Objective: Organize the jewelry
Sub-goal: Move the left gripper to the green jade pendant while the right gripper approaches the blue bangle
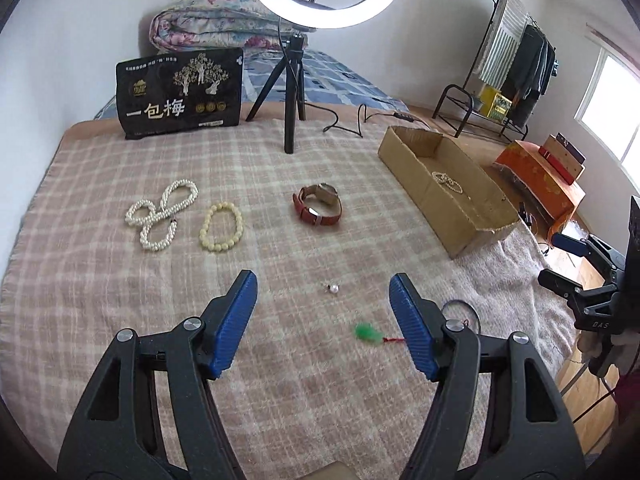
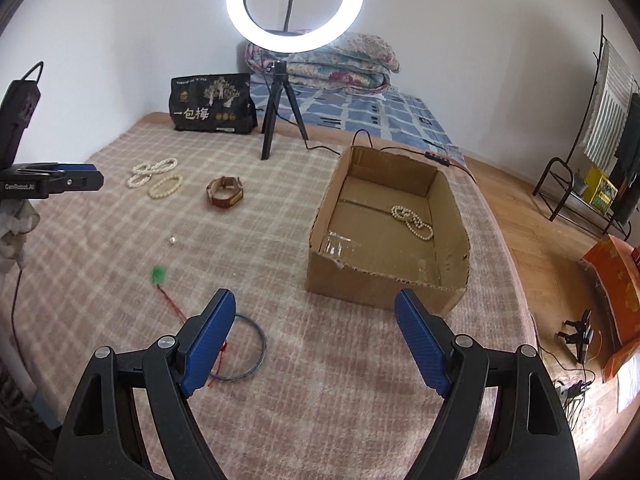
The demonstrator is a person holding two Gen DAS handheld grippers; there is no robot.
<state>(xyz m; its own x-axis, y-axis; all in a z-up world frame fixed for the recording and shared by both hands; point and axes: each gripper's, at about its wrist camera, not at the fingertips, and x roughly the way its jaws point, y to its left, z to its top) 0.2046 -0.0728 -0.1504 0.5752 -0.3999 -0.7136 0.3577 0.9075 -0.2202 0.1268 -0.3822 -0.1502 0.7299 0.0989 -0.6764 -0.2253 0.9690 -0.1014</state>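
On the checked blanket lie a white pearl necklace (image 1: 162,214), a cream bead bracelet (image 1: 221,226) and a brown-strapped watch (image 1: 318,204). My left gripper (image 1: 323,284) hangs open above a small pearl earring (image 1: 333,289), with nothing between its pads. A green pendant (image 1: 368,333) on a red and dark cord lies just right of it. The cardboard box (image 2: 384,280) holds one pearl necklace (image 2: 413,222). My right gripper (image 2: 314,300) stands open in front of the box, empty, with the cord loop (image 2: 244,348) by its left finger.
A ring light on a black tripod (image 1: 293,92) and a black snack bag (image 1: 180,94) stand at the blanket's far edge, with its cable (image 1: 352,120) trailing toward the box. A folded quilt (image 2: 340,62) lies behind. A clothes rack (image 1: 512,64) and orange box (image 1: 540,184) stand on the floor to the right.
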